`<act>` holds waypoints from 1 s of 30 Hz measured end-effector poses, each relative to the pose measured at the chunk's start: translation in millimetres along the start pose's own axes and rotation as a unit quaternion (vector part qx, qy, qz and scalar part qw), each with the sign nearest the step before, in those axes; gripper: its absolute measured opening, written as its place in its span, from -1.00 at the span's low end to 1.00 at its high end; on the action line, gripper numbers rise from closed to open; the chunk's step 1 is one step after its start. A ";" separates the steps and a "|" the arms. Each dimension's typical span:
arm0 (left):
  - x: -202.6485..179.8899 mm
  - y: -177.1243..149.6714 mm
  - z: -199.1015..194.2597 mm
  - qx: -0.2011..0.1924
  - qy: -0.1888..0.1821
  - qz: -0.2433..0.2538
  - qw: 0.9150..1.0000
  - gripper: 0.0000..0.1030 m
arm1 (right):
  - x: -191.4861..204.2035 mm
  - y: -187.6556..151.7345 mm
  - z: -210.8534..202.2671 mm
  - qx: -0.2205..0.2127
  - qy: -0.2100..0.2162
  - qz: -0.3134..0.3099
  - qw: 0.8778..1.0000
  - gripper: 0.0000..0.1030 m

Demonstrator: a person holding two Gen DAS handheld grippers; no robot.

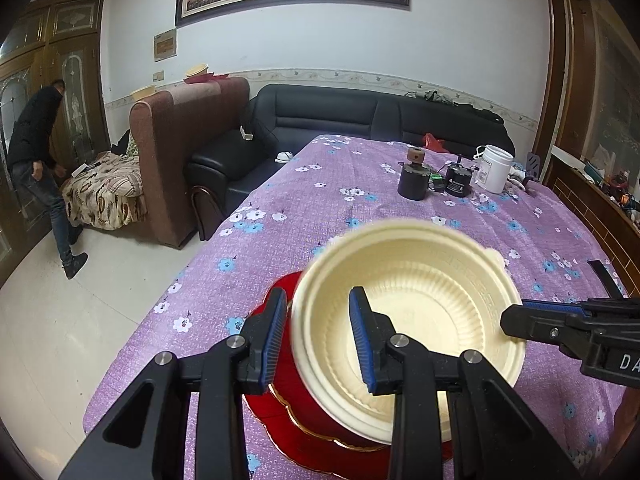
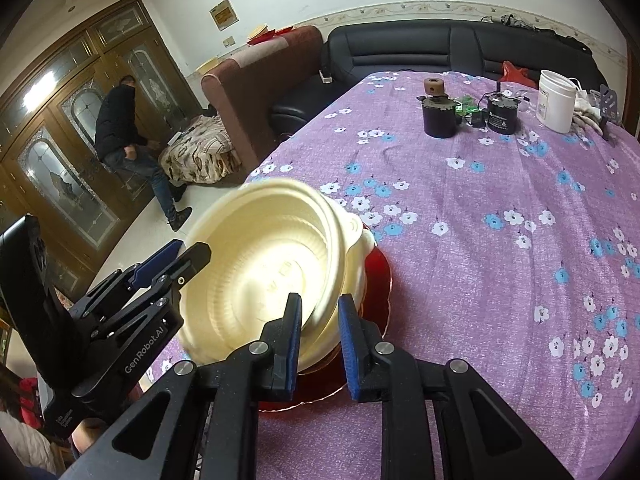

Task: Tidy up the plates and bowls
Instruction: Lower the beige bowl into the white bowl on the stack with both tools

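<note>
Cream bowl (image 1: 412, 312) on red plate (image 1: 288, 412) — each hand-held gripper, left (image 1: 320, 336) and right (image 2: 320, 344), pinching its rim.

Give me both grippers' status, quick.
Left gripper: closed on the rim of the cream bowl.
Right gripper: closed on the same bowl's opposite rim, above the red plate.

Black left hand-held gripper (image 1: 318, 336), blue ribbed pads, silver pivot screws, white "GenRobot.AI" lettering, matching right hand-held gripper (image 2: 319, 350)
</note>
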State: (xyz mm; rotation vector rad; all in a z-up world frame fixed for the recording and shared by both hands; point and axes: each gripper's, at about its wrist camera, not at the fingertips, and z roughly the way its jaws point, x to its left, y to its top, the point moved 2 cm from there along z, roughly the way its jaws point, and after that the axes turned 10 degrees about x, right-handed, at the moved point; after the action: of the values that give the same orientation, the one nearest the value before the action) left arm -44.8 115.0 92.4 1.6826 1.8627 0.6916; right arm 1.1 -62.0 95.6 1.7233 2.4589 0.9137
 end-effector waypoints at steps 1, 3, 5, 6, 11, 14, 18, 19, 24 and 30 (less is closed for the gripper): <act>-0.1 0.1 0.3 0.000 0.001 0.000 1.000 -0.41 | -0.8 0.0 0.1 0.001 0.001 0.001 1.000 -0.58; -0.8 0.1 0.4 0.000 0.001 0.000 1.000 -0.41 | -1.6 -0.3 -0.5 0.003 0.002 0.001 1.000 -0.55; -0.7 0.3 0.4 0.001 0.001 0.000 1.000 -0.41 | -2.1 -1.0 -2.0 0.001 0.003 0.000 1.000 -0.54; -0.7 0.5 0.3 0.000 0.001 0.000 1.000 -0.41 | -1.7 -1.7 -3.0 0.000 0.003 -0.001 1.000 -0.54; 0.2 1.1 0.0 -0.001 0.003 -0.003 1.000 -0.35 | -3.9 -5.7 -11.7 -0.010 0.005 0.000 1.000 -0.54; 3.0 0.7 -2.9 -0.001 0.003 -0.007 1.000 -0.28 | -8.1 -7.6 -17.6 -0.018 0.006 0.006 1.000 -0.54; 5.0 1.5 -7.2 -0.007 0.005 -0.011 1.000 -0.18 | -15.6 -10.5 -23.6 -0.023 0.009 0.015 1.000 -0.54; 5.3 1.7 -8.3 -0.007 0.005 -0.012 1.000 -0.17 | -18.8 -11.7 -25.1 -0.024 0.009 0.019 0.999 -0.54; 8.4 2.2 -12.2 -0.008 -0.001 -0.017 1.000 -0.17 | -29.3 -15.7 -27.2 -0.025 0.010 0.031 0.999 -0.54; 14.1 1.9 -16.8 -0.010 -0.002 -0.022 1.000 -0.16 | -39.3 -20.2 -25.1 -0.021 0.009 0.041 0.999 -0.54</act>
State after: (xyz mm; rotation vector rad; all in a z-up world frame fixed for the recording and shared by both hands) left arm -56.1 128.9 105.2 1.6256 1.8785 0.6859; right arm -8.7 -111.8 94.7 1.8233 2.3771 0.9857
